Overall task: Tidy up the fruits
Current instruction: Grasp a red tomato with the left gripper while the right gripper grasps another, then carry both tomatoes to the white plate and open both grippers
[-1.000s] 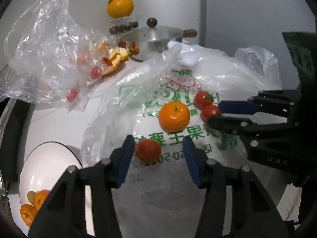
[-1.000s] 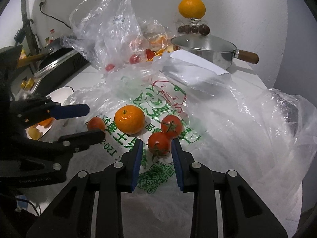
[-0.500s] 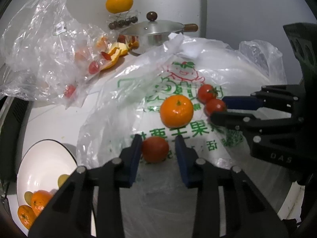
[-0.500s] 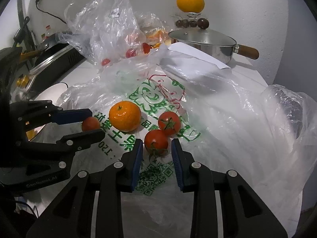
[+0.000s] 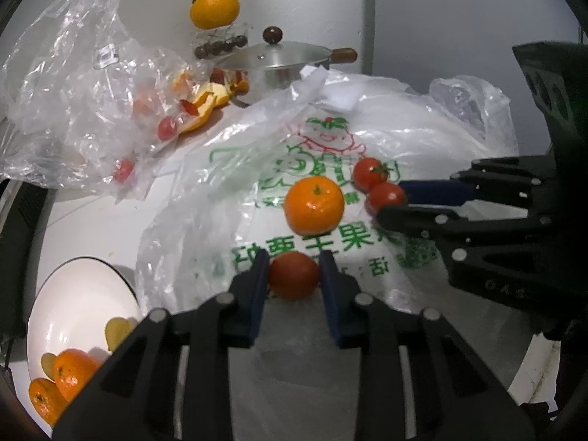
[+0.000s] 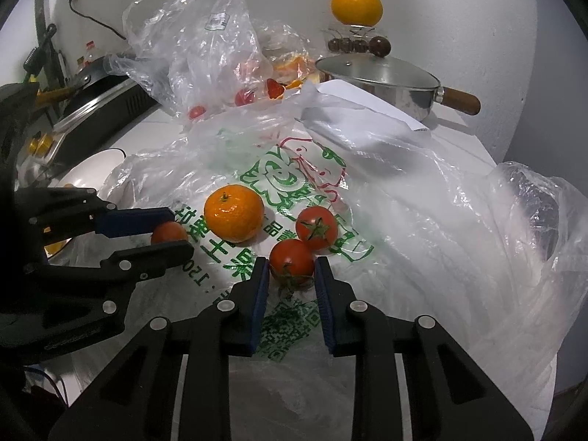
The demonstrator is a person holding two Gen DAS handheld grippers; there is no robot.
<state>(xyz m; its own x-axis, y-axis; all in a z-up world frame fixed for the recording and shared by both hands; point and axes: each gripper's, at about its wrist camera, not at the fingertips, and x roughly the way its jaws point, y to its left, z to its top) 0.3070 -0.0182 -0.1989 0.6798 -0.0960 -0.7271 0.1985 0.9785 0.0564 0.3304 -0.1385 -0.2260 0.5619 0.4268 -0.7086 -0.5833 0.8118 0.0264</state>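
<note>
Three tomatoes and a mandarin [image 5: 314,205] lie on a printed white plastic bag [image 5: 330,139]. My left gripper [image 5: 294,273] is shut on the nearest tomato [image 5: 293,275], both pads touching its sides. In the right wrist view my right gripper [image 6: 291,270] is shut on another tomato [image 6: 291,262], just in front of a third tomato [image 6: 316,228] and right of the mandarin [image 6: 234,212]. A white bowl [image 5: 73,305] at lower left holds two mandarins [image 5: 71,369] and pale fruit pieces.
A crumpled clear bag [image 5: 92,117] with small tomatoes and orange peel lies at the back left. A lidded steel pan [image 5: 286,58] stands at the back, with an orange [image 5: 214,8] on a stand behind it. A stove [image 6: 99,110] is at the left.
Both grippers moved forward over the bag. The left jaws narrowed from wide open until they closed on the near tomato. The right jaws came around the second tomato.
</note>
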